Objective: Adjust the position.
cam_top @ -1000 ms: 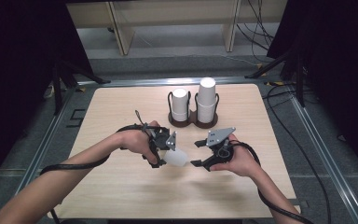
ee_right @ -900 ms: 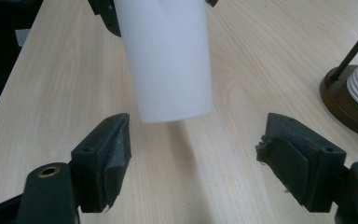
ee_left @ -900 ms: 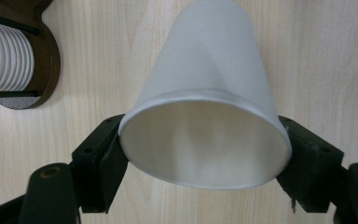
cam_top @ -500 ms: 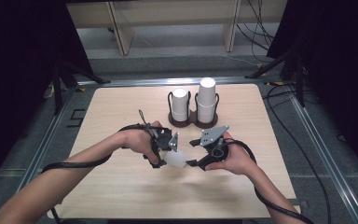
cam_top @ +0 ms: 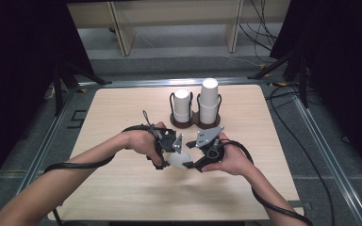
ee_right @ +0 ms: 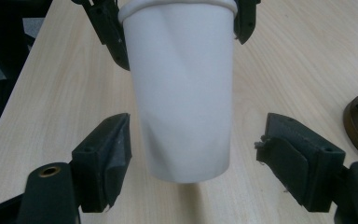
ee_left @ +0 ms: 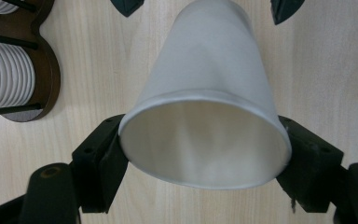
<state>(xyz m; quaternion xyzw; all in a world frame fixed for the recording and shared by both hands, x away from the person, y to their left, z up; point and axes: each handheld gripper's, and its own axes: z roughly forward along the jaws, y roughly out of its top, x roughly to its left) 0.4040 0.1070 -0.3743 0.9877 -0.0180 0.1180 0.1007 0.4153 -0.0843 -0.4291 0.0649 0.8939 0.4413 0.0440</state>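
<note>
While no printing, brand or label can be read on any item, a count is possible: one loose white paper cup (cam_top: 176, 158), two stacks of white cups, one dark wooden holder (cam_top: 195, 121), two grippers.

Taking the holder as the landmark, it stands at the middle of the far half of the wooden table (cam_top: 113, 122), with two round bays fenced by thin black rods. The shorter cup stack (cam_top: 182, 105) sits in its left bay and the taller cup stack (cam_top: 209, 100) in its right bay, both upside down.

The loose cup lies on the near side of the holder, a little to its left, held above the tabletop between the two hands. Its wall is plain white and slightly dented.

The left gripper (ee_left: 205, 154) pinches this cup at the rim, one jaw pressed on each side of the open mouth, with the mouth turned toward that gripper's camera.

The right gripper (ee_right: 193, 154) faces it from the opposite side, near the cup's closed base. Its jaws stand spread on either side of the base with a clear gap on both sides, touching nothing.
</note>
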